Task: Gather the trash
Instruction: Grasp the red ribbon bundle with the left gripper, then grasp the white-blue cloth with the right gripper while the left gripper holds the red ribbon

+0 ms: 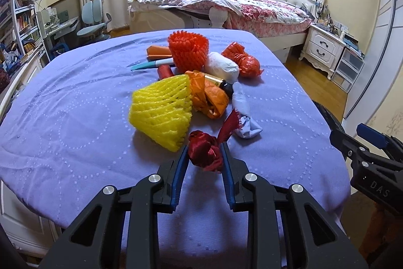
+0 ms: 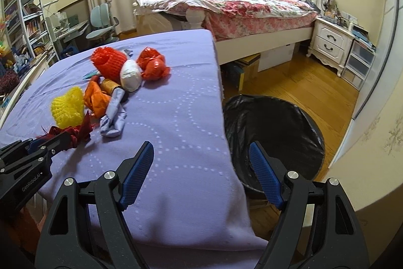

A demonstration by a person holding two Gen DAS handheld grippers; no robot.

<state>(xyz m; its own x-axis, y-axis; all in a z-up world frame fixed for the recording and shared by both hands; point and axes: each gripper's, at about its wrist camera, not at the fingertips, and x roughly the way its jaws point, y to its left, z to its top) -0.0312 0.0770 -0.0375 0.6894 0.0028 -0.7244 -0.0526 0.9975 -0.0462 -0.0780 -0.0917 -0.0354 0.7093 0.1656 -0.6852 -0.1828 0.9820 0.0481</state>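
A heap of trash lies on the purple-covered table (image 1: 75, 105): a yellow foam net (image 1: 161, 110), a red foam net (image 1: 187, 49), crumpled orange wrap (image 1: 209, 97), a white wad (image 1: 221, 66), a red-orange bag (image 1: 245, 62) and a pale blue wad (image 1: 245, 117). My left gripper (image 1: 205, 153) is shut on a dark red crumpled ribbon (image 1: 205, 150) at the heap's near edge; the ribbon (image 2: 75, 135) also shows in the right wrist view. My right gripper (image 2: 201, 155) stands open and empty over the table's right edge, beside a bin with a black liner (image 2: 277, 127).
The bin stands on the wooden floor (image 2: 302, 82) right of the table. Behind are a bed (image 1: 226, 4) with a floral quilt, a white nightstand (image 1: 325, 47), a desk chair (image 1: 93, 19) and bookshelves (image 1: 20, 17) at the left.
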